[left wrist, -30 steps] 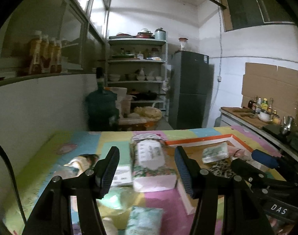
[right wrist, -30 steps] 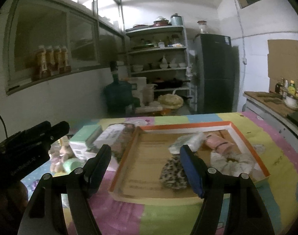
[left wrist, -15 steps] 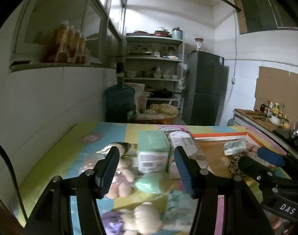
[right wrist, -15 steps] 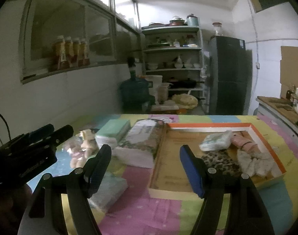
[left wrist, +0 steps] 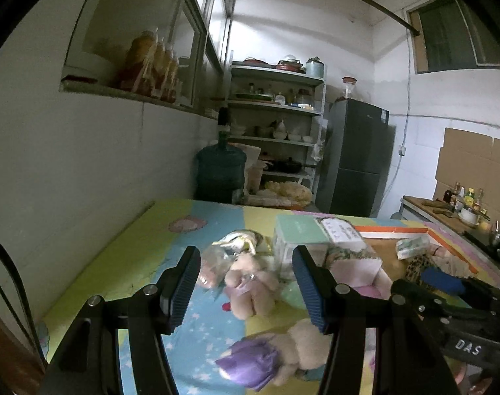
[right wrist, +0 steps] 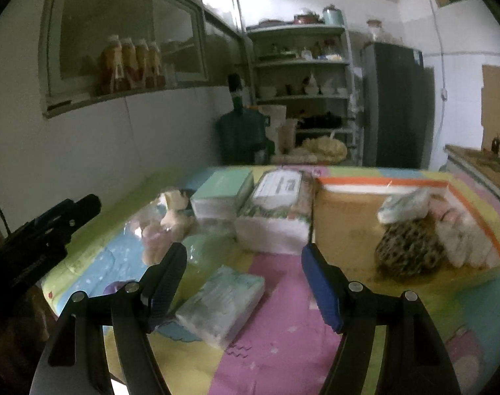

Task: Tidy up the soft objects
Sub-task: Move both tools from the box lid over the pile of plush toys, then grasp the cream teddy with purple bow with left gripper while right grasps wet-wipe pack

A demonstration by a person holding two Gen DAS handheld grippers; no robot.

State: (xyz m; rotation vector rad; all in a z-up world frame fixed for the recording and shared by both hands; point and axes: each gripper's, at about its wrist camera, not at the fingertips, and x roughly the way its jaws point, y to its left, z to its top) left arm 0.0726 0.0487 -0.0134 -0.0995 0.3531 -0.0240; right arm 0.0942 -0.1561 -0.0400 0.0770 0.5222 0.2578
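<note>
Dim kitchen, white walls. Open shelving unit (left wrist: 276, 121) with dishes on back wall, dark fridge (left wrist: 355, 161) right of it, water jug (left wrist: 220, 172) left. High window (left wrist: 454, 36) top right.

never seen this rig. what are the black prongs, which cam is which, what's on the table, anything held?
No robot arm here: a person holds a two-finger gripper in each hand, and each has a fisheye camera looking forward along its fingers.

In the left wrist view, the left gripper is open and empty, with a beige plush toy on the table between its fingers. Nearer the camera lies a second plush with purple fabric. The right gripper's black body shows at the right edge.

In the right wrist view, the right gripper is also open and empty, above a pale wrapped tissue pack. Further back sit a mint box and a floral tissue pack. The orange-rimmed cardboard tray holds a leopard-print item and other soft things.
</note>
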